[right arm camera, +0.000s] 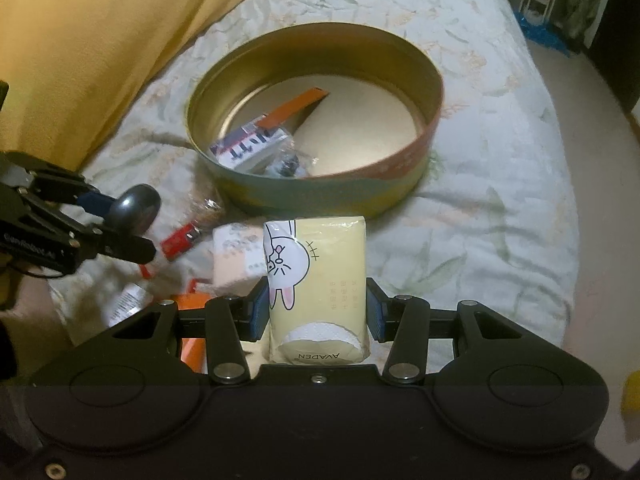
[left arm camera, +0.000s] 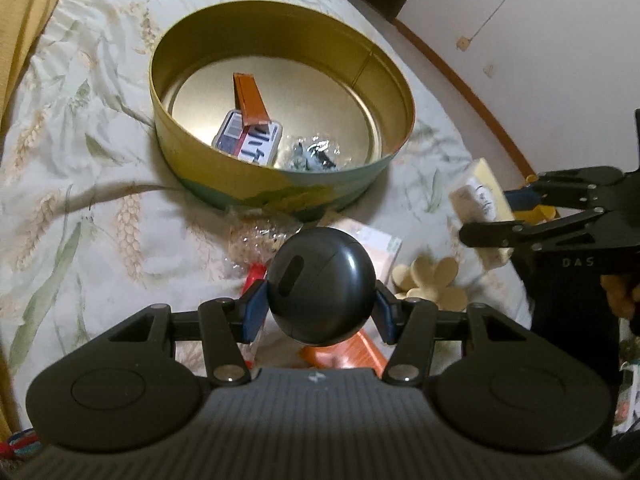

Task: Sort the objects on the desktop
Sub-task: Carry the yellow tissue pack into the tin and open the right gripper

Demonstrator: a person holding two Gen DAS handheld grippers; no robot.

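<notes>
Nearest the left wrist camera, a dark rounded earbud case (left arm camera: 322,286) is clamped between the blue pads of the left gripper (left arm camera: 320,312) and held above the clutter on the bedspread (left arm camera: 80,208). In the right wrist view, a yellow pocket tissue pack (right arm camera: 318,284) printed with a cartoon rabbit is pinched between the pads of the right gripper (right arm camera: 318,310), its far end jutting well forward of them.

Beneath both grippers, loose items are scattered near the close edge of the bedspread: a cream flower-shaped hair claw (left arm camera: 430,280), an orange box (left arm camera: 344,354), a small red item (right arm camera: 182,240) and a pale paper packet (left arm camera: 376,240).

Further on, toward the middle of the bedspread, a round gold-lined tin (left arm camera: 280,184) is seen, already holding a printed box (left arm camera: 248,140), an orange carton (left arm camera: 250,98) propped on it, and a clear bag of small dark parts (left arm camera: 316,156).

The smooth, curved case is judged liable to squirt out of the flat pads if pressure shifts. The soft pack could sag or slide from its end grip. As both loads appear bound for the same tin, the grippers could collide above its rim.
</notes>
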